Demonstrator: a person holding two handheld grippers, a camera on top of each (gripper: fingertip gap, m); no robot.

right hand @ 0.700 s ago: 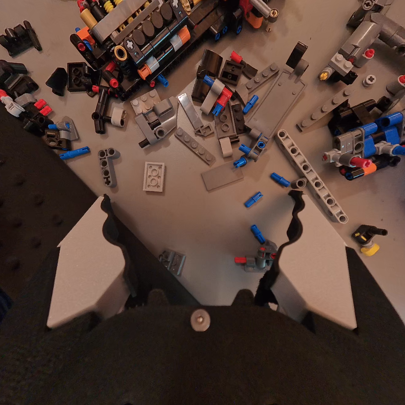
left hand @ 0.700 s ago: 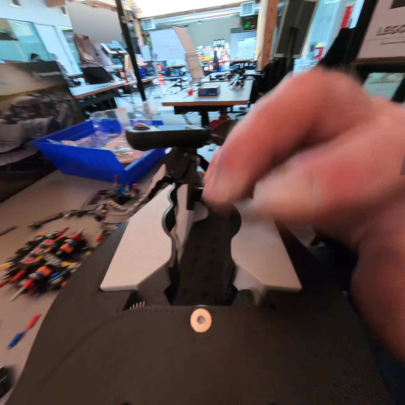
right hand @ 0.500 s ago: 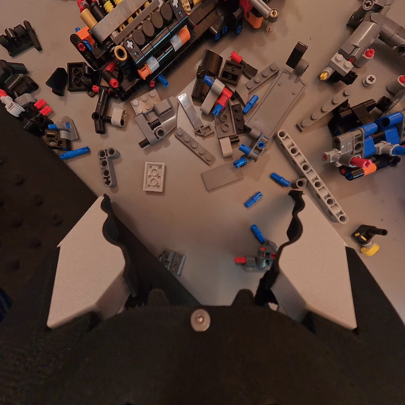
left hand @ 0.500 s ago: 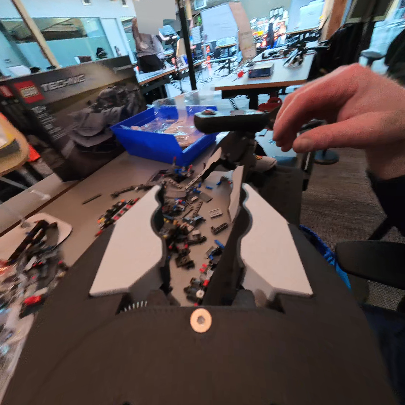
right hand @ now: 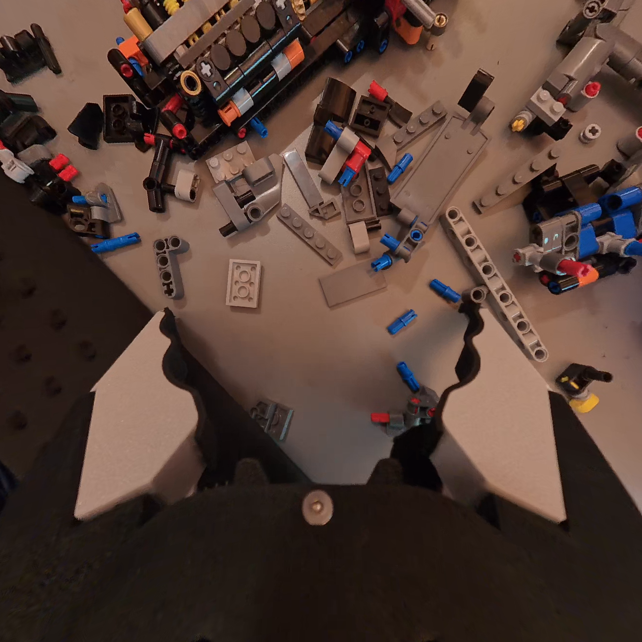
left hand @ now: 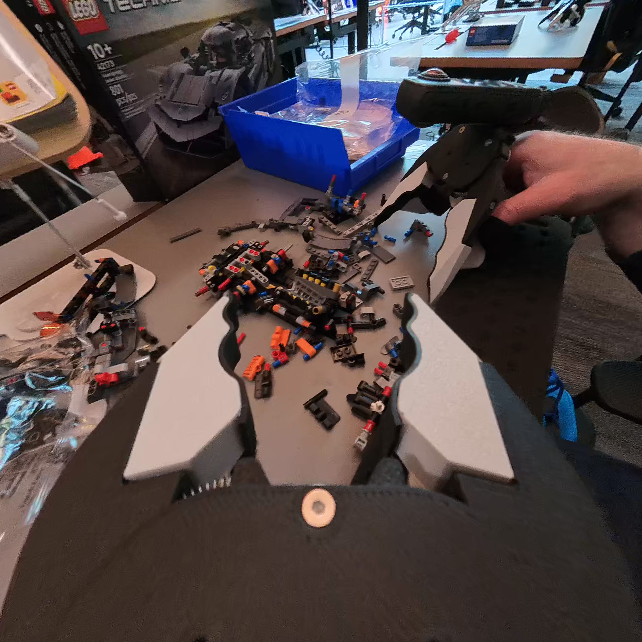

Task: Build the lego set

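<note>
A partly built black, grey and orange lego assembly [left hand: 278, 281] lies mid-table among several loose pieces; it also shows at the top of the right wrist view [right hand: 236, 59]. My left gripper [left hand: 318, 312] is open and empty, held above the near pieces. My right gripper [right hand: 318, 312] is open and empty, pointing down over a bare patch of table. A blue pin [right hand: 402, 321], a grey plate [right hand: 243, 283] and a long grey beam [right hand: 493, 288] lie around it. In the left wrist view the right gripper [left hand: 404, 260] stands at the right, with a hand [left hand: 562, 180] on it.
A blue bin [left hand: 312, 139] with clear bags stands at the back, with the set's dark box [left hand: 166, 87] to its left. Plastic bags [left hand: 34, 382] and a white sheet [left hand: 135, 278] with parts lie at the left. A blue and grey sub-assembly [right hand: 583, 243] sits right. The table edge runs along the right.
My left gripper has tilted down from the room toward the table and opened wider. The hand has moved from in front of its camera to the right gripper. The right gripper has stayed still.
</note>
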